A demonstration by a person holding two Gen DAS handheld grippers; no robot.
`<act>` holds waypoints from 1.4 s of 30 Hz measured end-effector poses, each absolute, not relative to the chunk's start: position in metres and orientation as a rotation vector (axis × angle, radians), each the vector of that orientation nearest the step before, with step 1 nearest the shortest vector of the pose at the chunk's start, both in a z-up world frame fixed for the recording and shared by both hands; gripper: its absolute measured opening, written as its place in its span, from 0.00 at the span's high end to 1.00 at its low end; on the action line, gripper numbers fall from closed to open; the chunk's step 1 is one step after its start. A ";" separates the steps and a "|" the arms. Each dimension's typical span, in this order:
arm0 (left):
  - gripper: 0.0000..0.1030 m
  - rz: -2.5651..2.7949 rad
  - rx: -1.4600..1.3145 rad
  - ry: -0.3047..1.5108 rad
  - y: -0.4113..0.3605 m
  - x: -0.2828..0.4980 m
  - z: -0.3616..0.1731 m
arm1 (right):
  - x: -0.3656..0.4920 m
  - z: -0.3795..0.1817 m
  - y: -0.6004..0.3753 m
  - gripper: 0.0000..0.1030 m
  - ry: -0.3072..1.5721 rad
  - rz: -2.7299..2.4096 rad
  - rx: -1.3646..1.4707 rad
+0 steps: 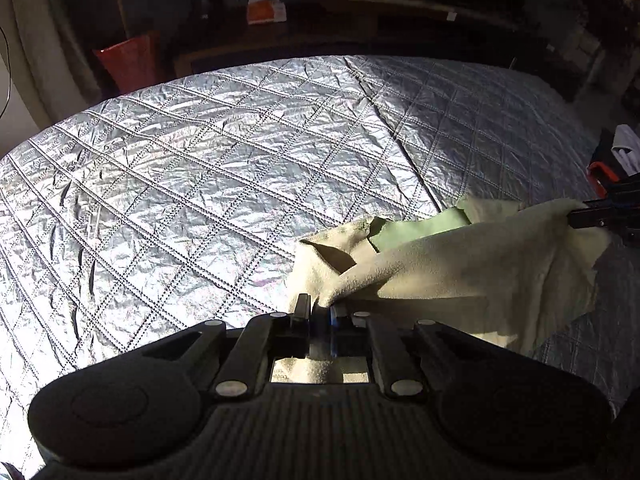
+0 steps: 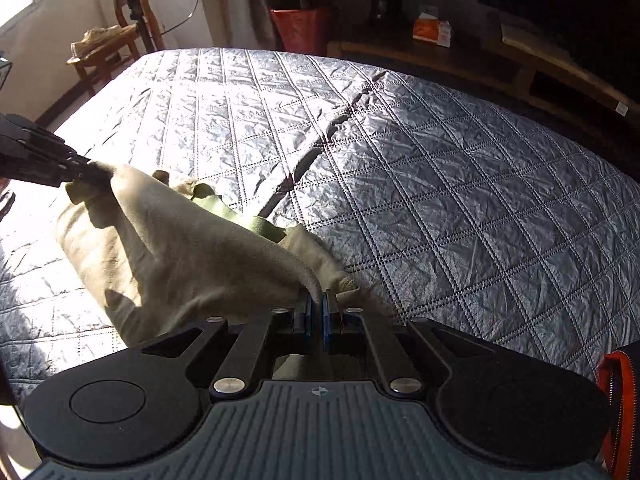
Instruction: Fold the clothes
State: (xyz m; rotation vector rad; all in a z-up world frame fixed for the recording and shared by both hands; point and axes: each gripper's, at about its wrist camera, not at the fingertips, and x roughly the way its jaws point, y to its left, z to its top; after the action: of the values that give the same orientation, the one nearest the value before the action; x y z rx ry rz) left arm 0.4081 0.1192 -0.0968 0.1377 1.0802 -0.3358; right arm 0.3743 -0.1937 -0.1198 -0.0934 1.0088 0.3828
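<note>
Cloth (image 1: 460, 276) on quilt (image 1: 200, 184)

The left hand-held gripper (image 1: 320, 310) pinches a cream cloth (image 1: 460, 272) above the bed (image 1: 200, 180); the right hand-held gripper (image 1: 576, 216) grips its far corner.

- The quilted bedspread (image 1: 180, 184) is being lit hard from the left, glaring nearly white.
- The shelving (image 2: 520, 64) beyond the bedspread is being left dim.
- Straight edges are being bowed by fisheye distortion.
</note>
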 end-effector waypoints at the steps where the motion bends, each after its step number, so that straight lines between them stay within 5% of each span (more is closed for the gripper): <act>1: 0.92 -0.326 0.128 1.087 0.119 0.415 -0.104 | 0.379 -0.125 -0.194 0.94 1.010 0.375 -0.084; 6: 0.90 -0.292 0.050 1.085 0.123 0.433 -0.131 | 0.391 -0.143 -0.197 0.94 1.014 0.349 -0.054; 10: 0.63 -0.213 -0.014 1.062 0.136 0.435 -0.138 | 0.385 -0.154 -0.192 0.91 0.996 0.312 -0.086; 14: 0.62 -0.078 -0.066 1.021 0.150 0.426 -0.127 | 0.371 -0.137 -0.185 0.71 0.877 0.202 -0.164; 18: 0.58 -0.051 -0.049 0.933 0.139 0.396 -0.098 | 0.353 -0.121 -0.173 0.72 0.768 0.133 -0.236; 22: 0.42 -0.121 -0.023 0.915 0.111 0.367 -0.093 | 0.321 -0.110 -0.129 0.71 0.749 0.318 -0.288; 32: 0.47 -0.128 -0.009 1.008 0.097 0.376 -0.140 | 0.391 -0.158 -0.086 0.76 0.826 0.351 -0.123; 42: 0.48 -0.034 -0.055 1.010 0.105 0.386 -0.153 | 0.378 -0.147 -0.082 0.61 0.792 0.286 -0.088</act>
State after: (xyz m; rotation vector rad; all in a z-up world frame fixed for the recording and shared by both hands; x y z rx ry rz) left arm 0.3857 0.1053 -0.1528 -0.0546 1.0105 -0.0341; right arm 0.3778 -0.0817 -0.1471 -0.0878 0.7921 0.2859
